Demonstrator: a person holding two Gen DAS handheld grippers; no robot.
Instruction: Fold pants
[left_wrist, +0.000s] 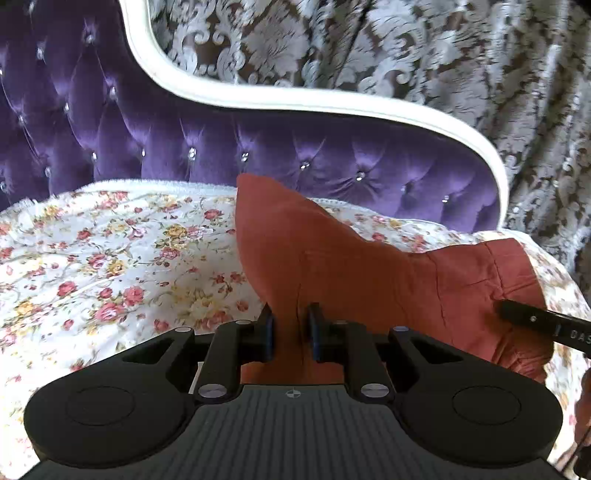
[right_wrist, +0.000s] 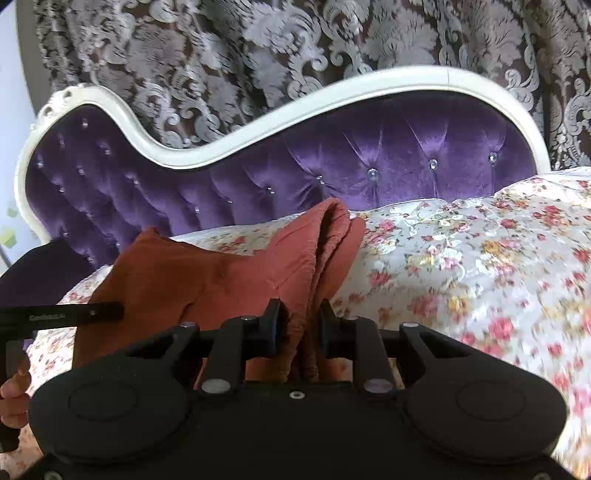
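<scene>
Left gripper (left_wrist: 290, 328) and right gripper (right_wrist: 303, 328) jaws each pinching rust pants (left_wrist: 332, 266).

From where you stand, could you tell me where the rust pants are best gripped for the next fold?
Grip the pants at the near edge, from the front: both the left gripper and right gripper pinch bunched layers there, while the far end lies draped toward the headboard.

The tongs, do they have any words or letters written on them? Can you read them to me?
"DAS": white letters on the right tongs in the left wrist view, cut off at the picture's edge.
A small white word on the left tongs in the right wrist view: too blurred to read.
Nothing else carries writing.
</scene>
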